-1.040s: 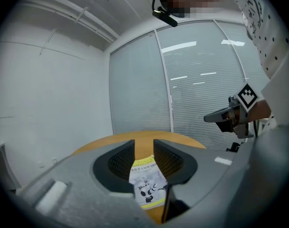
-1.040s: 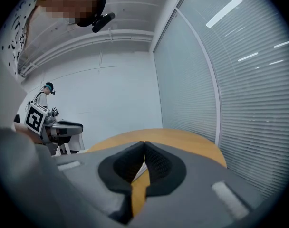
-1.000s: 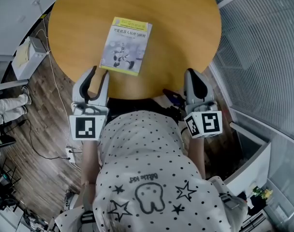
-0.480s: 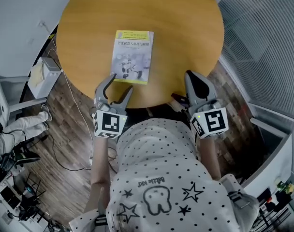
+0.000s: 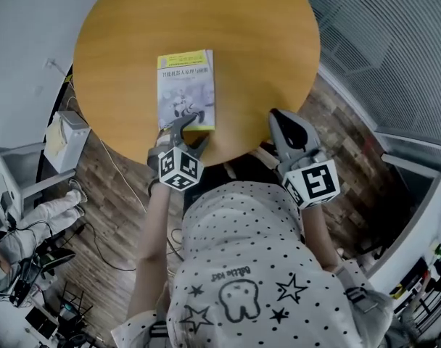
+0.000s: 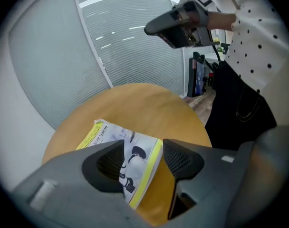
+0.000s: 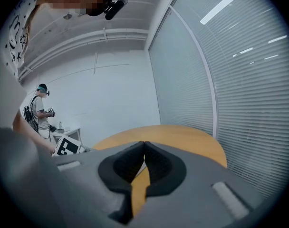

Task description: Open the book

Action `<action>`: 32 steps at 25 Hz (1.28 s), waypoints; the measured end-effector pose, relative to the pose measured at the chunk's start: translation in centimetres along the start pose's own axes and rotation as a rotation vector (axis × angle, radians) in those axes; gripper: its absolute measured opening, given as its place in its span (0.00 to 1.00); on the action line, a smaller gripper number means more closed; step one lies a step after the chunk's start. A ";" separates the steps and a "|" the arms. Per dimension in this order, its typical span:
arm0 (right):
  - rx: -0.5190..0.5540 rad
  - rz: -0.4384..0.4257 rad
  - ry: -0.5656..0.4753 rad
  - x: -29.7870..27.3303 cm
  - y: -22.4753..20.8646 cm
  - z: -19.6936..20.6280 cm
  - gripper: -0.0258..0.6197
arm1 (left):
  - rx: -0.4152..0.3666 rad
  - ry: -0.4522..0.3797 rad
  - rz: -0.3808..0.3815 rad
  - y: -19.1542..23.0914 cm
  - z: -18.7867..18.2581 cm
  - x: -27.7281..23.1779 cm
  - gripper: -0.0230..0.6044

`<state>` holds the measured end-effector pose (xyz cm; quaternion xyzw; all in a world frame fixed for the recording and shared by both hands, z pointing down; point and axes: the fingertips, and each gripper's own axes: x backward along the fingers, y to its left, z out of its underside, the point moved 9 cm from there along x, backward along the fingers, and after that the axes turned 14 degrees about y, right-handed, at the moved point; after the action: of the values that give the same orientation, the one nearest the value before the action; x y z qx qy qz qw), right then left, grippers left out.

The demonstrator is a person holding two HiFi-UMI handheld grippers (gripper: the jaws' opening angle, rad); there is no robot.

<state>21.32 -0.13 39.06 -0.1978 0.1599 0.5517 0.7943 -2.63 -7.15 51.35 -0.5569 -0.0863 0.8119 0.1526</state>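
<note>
Left gripper view: left gripper [image 6: 143, 143], jaws just opened wide, apparently straddles the book [image 6: 111, 133].

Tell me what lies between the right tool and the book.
Only bare table lies between the right tool and the book; the head view shows it.

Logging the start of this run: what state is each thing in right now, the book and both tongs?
book: closed, flat on the table, cover up.
left tongs: open, jaws have just been opening; book's near edge between them, not gripped.
right tongs: shut, empty.
</note>
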 end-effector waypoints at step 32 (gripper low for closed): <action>-0.180 0.315 0.028 3.7 7.3 0.7 0.05 | 0.336 -0.112 0.167 3.6 2.1 -0.9 0.17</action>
<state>15.76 5.53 36.91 -0.2482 0.1498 0.6784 0.6750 -4.86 -10.79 51.80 -0.4828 0.0885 0.8544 0.1705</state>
